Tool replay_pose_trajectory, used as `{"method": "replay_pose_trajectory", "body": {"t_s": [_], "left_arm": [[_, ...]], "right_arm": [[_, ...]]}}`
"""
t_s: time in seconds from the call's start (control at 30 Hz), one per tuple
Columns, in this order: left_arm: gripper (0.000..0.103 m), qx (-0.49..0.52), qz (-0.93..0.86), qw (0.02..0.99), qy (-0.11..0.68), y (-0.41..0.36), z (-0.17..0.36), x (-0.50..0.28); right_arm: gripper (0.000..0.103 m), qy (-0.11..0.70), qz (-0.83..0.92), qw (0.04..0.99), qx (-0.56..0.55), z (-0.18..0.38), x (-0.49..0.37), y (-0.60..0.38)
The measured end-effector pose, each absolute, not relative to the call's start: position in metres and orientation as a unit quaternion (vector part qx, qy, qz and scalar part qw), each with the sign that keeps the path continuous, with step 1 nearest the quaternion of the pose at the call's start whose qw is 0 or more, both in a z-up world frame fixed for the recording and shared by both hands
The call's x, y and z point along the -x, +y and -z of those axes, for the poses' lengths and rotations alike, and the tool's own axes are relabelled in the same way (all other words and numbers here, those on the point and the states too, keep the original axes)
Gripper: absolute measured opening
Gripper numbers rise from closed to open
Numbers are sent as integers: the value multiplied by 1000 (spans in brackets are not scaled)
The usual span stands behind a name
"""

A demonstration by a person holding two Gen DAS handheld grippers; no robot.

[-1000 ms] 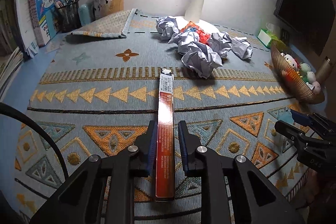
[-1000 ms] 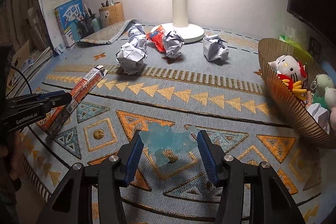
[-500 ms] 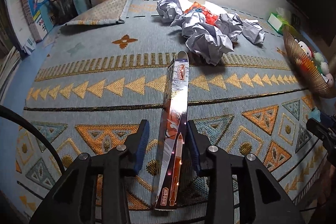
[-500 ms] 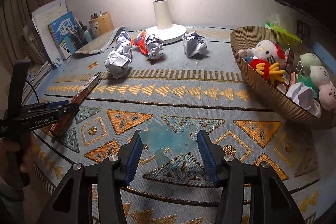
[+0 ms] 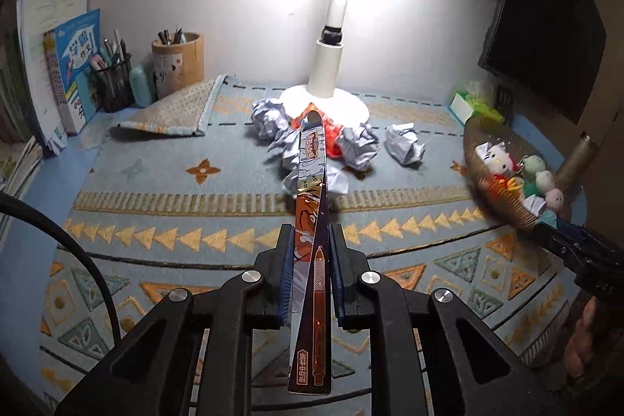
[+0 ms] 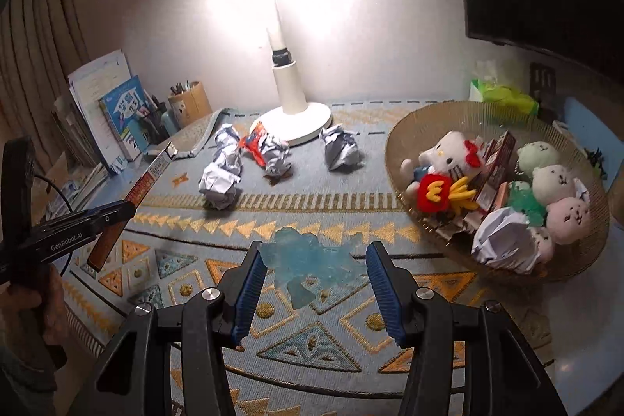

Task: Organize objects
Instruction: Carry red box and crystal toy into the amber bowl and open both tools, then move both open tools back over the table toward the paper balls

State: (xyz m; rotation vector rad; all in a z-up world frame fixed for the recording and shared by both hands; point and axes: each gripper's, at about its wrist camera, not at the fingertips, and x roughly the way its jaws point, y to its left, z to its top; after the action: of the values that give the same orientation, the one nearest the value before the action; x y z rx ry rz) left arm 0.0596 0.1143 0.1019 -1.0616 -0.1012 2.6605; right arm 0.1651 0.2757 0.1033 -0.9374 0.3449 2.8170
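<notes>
Lifted: pen box (image 5: pixel 312 248) (off mat) | basket (image 6: pixel 405 127): plush toys (image 6: pixel 448 154), crumpled paper (image 6: pixel 503 236)

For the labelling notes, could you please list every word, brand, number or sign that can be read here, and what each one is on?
"GenRobot.AI": on the side of the left gripper, right wrist view.
"M" sign, yellow on red: on the plush fries toy in the wicker basket.
Large Chinese characters on the blue book cover: too blurred to read reliably.
Print on the long pen box, held in the left gripper: too small to read.
</notes>
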Motion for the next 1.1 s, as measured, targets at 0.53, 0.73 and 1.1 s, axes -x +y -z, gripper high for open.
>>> {"method": "replay_pose_trajectory", "body": {"t_s": [0.53,0.73,1.1], "left_arm": [[14,315,-868,383,-43,338,-159,19],[18,330,-859,389,-33,375,-128,34],[20,366,-843,389,-63,342,-110,32]], "right_arm": [[52,187,-916,205,289,-175,-141,432],[60,199,-903,211,318,-151,-131,443],[89,224,-909,191,294,-151,-152,433]]}}
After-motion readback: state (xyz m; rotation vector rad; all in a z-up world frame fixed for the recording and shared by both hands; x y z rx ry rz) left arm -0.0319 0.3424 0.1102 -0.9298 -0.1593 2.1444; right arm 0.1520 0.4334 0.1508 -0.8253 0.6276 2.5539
